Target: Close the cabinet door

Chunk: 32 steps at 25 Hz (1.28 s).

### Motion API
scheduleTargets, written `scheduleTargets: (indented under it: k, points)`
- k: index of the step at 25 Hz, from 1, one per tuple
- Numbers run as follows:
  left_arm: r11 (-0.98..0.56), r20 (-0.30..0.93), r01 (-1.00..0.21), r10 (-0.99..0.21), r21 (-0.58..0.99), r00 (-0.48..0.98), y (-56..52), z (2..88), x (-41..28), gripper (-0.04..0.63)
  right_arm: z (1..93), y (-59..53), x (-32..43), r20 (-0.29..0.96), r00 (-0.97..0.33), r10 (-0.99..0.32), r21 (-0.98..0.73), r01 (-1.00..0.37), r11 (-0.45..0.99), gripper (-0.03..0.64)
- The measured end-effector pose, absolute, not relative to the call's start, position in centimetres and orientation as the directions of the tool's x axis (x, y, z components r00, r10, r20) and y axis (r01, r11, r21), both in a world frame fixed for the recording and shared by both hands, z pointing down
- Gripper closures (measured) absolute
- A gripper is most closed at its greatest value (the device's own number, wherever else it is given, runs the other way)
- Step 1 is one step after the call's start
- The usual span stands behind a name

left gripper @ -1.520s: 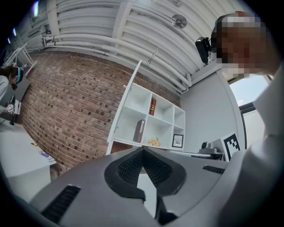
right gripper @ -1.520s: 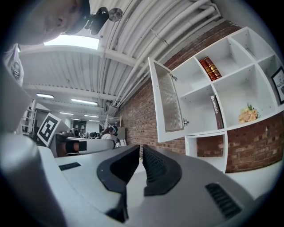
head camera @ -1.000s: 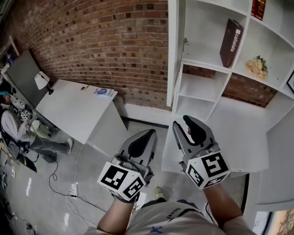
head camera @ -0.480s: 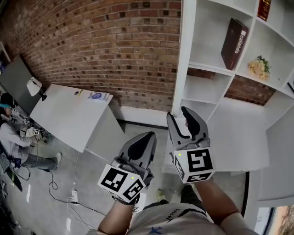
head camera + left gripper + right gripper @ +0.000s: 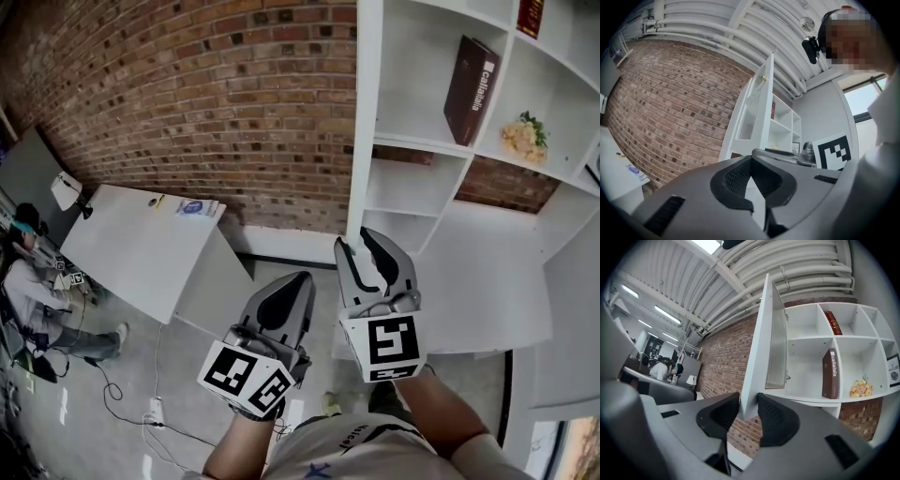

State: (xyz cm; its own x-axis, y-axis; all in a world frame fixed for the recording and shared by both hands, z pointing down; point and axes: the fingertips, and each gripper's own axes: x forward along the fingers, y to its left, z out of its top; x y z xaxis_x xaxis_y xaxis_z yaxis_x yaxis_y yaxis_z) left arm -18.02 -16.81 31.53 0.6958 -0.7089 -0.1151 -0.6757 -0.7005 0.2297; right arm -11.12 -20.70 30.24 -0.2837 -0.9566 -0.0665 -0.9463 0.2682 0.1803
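The white cabinet door [image 5: 362, 141] stands open, seen edge-on, in front of the white shelf unit [image 5: 412, 112]. My right gripper [image 5: 354, 242] is at the door's lower corner. In the right gripper view the door [image 5: 757, 348] runs down between the two dark pads [image 5: 774, 417], and my right gripper [image 5: 747, 409] has just been closing onto that corner, with both pads against it. My left gripper [image 5: 302, 279] hangs lower left, beside the right one and apart from the door, shut and empty. The left gripper view shows the door [image 5: 757, 108] ahead of my left gripper [image 5: 751, 161].
The shelves hold a dark red book [image 5: 469, 75] and yellow flowers [image 5: 520, 139]. A brick wall [image 5: 216, 103] runs behind the door. A white desk [image 5: 141, 244] stands at the left, with a seated person [image 5: 28, 272] beyond it. Cables [image 5: 155, 408] lie on the floor.
My right gripper has moved left, from in front of the lower shelves to the door's lower corner, and now straddles it. The left gripper has hardly shifted.
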Motion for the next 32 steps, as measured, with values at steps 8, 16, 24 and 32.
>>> scheduleTargets:
  k: [8,16,24,32]
  points:
    - [-0.741,-0.110,-0.628,-0.663,0.237,0.741,-17.4,31.9,-15.1,0.584,29.7,-19.5,-7.6,-0.075,-0.273,-0.959,0.158,-0.953,0.259,0.503]
    - [-0.798,-0.108,-0.555,-0.589,0.233,0.801,-17.7,32.0,-10.5,0.584,30.6,-18.8,-3.6,-0.036,-0.248,-0.968,0.197,-0.951,0.237,0.520]
    - [-0.838,-0.103,-0.496,-0.527,0.228,0.843,-18.0,32.1,-6.9,0.584,30.7,-18.8,-0.7,-0.023,-0.246,-0.969,0.199,-0.951,0.236,0.529]
    - [-0.847,-0.098,-0.491,-0.516,0.203,0.851,-18.6,31.4,-3.1,0.584,30.7,-19.3,4.1,-0.014,-0.276,-0.961,0.178,-0.946,0.269,0.535]
